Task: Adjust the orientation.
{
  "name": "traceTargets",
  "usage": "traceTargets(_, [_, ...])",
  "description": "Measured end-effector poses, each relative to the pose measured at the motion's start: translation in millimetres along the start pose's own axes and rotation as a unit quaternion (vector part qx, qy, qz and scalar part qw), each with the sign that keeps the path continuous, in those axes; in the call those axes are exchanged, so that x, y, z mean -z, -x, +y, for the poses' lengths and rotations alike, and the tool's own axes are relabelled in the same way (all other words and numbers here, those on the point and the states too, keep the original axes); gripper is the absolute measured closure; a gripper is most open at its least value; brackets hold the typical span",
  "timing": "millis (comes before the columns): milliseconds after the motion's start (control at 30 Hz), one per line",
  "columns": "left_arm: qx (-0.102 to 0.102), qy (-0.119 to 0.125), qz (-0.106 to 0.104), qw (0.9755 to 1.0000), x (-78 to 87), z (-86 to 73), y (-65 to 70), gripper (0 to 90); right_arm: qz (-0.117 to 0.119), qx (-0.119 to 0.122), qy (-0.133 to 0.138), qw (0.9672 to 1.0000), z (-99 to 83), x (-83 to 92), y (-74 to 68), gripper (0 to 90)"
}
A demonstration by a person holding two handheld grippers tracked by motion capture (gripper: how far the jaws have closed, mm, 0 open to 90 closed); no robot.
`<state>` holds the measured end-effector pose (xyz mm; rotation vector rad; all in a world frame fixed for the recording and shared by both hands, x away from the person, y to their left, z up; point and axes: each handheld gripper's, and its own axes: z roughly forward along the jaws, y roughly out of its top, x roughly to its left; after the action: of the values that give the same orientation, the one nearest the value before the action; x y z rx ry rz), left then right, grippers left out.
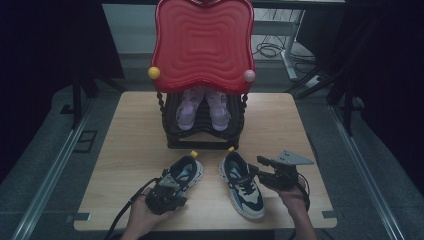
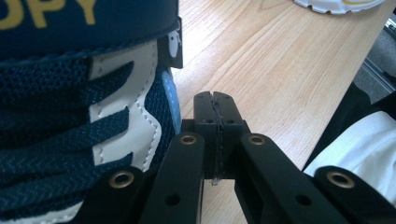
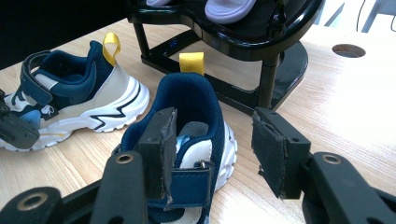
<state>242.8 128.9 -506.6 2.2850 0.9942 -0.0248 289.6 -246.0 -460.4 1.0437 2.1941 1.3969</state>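
Note:
Two navy-and-white sneakers stand on the wooden table (image 1: 135, 145) in front of a black rack. My left gripper (image 1: 170, 184) lies at the toe end of the left sneaker (image 1: 188, 171). In the left gripper view its jaws (image 2: 215, 100) are shut with nothing between them, beside that sneaker's laces (image 2: 70, 102). My right gripper (image 1: 252, 167) reaches in from the right over the right sneaker (image 1: 246, 189). In the right gripper view it (image 3: 215, 119) is open: one pad sits over the strap and tongue, the other hangs outside the shoe's (image 3: 191, 95) side, clear of it.
The black shoe rack (image 1: 202, 142) at the table's middle carries a big red wavy top (image 1: 202, 45) and a pair of lilac shoes (image 1: 189, 111) inside. A round hole (image 3: 348, 50) is in the tabletop past the rack. A white sleeve (image 2: 364, 149) shows by the table's near edge.

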Motion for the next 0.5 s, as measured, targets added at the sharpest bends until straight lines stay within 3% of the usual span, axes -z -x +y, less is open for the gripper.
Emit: traceTargets(500, [0.037, -0.001, 0.011, 0.9993, 19.1, -9.6, -33.3, 89.9, -0.007, -0.007, 0.001, 0.9999, -2.0, 1.8, 6.1, 50.0])
